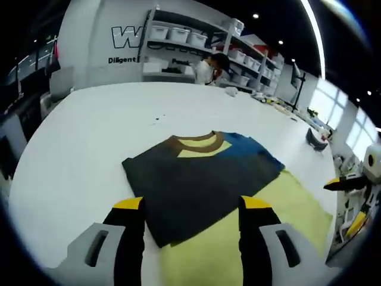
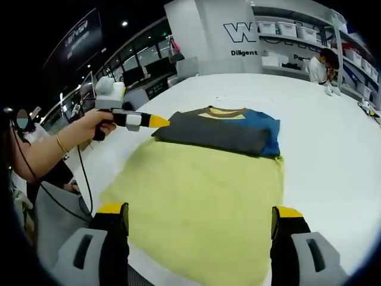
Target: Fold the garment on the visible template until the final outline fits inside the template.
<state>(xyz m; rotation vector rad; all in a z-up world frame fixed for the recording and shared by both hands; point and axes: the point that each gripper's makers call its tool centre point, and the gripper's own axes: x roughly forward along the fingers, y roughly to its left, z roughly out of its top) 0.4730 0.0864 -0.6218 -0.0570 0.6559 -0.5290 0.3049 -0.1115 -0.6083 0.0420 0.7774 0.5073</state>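
Centre of the right gripper view, folded dark grey and blue garment (image 2: 221, 132) on the far end of a yellow template (image 2: 196, 196), white table (image 2: 321, 155) beneath, right gripper (image 2: 199, 229) wide and holding nothing, left gripper (image 2: 156, 121) entering upper left in a hand (image 2: 95, 124), seemingly closed, its own view showing jaws wide before the garment (image 1: 199, 182).

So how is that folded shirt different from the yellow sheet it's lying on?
The folded shirt is dark grey and blue with a brown collar; the yellow sheet is one plain colour. The shirt is bunched into a compact, layered bundle, while the sheet lies spread in a single flat layer. The shirt covers just the far end of the sheet, which reaches much wider and nearer. Both rest on the white table.
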